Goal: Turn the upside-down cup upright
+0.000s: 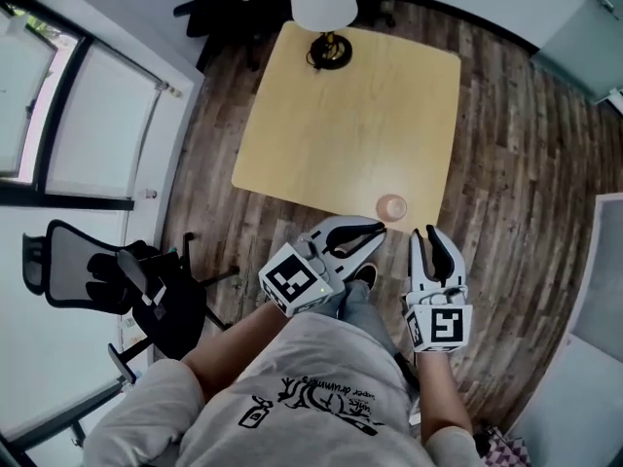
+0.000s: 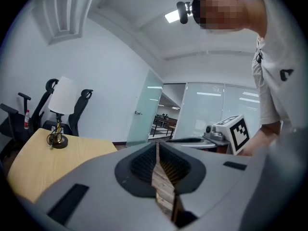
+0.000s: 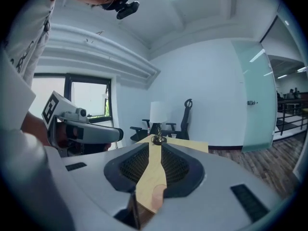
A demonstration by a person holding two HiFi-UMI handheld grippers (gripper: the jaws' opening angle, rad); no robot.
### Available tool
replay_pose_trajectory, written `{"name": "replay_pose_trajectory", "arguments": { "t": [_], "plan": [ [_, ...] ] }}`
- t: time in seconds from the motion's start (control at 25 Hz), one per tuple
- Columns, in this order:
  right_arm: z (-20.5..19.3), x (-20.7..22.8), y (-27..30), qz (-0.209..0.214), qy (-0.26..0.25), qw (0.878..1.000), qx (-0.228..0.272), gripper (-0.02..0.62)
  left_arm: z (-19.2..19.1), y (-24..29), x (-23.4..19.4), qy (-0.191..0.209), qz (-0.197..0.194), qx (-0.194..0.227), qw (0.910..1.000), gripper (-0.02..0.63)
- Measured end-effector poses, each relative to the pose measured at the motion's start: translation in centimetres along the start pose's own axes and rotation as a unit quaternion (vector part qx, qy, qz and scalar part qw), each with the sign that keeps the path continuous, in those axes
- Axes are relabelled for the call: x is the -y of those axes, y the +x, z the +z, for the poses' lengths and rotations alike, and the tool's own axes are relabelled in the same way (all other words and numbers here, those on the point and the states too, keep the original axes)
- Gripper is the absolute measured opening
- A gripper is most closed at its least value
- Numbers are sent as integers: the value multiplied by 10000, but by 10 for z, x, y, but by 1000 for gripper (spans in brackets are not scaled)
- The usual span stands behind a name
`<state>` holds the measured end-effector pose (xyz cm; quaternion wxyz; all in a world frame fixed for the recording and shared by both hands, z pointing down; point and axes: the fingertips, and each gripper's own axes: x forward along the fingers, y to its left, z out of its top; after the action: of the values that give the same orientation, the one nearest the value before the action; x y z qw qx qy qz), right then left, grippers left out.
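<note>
A small pinkish translucent cup [image 1: 391,206] stands near the front edge of the light wooden table [image 1: 341,115]; I cannot tell which way up it is. My left gripper [image 1: 378,228] hovers just short of that edge, its tips close to the cup's near left side, jaws shut with nothing in them [image 2: 157,146]. My right gripper [image 1: 431,232] is over the floor to the cup's right and nearer to me. Its jaws stand a narrow slit apart and hold nothing [image 3: 156,143]. Through that slit the cup [image 3: 156,195] shows on the tabletop.
A table lamp [image 1: 326,8] with a white shade stands at the table's far edge. A black office chair [image 1: 107,280] is at my left by the window, and another chair [image 1: 219,3] is behind the table. The floor is wooden, with a glass partition [image 3: 262,95] to the right.
</note>
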<state>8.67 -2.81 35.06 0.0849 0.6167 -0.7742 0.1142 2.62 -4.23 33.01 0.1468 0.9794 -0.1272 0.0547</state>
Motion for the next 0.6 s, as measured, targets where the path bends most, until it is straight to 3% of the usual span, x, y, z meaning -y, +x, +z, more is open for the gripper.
{"name": "replay_pose_trajectory", "arguments": {
  "t": [0.32, 0.6],
  "plan": [
    [47, -21, -44, 22, 335, 9989, 321, 41, 33, -14, 34, -198, 164, 181, 9995, 10],
    [82, -35, -56, 52, 378, 9974, 617, 34, 60, -17, 43, 59, 271, 306, 9991, 9]
  ]
}}
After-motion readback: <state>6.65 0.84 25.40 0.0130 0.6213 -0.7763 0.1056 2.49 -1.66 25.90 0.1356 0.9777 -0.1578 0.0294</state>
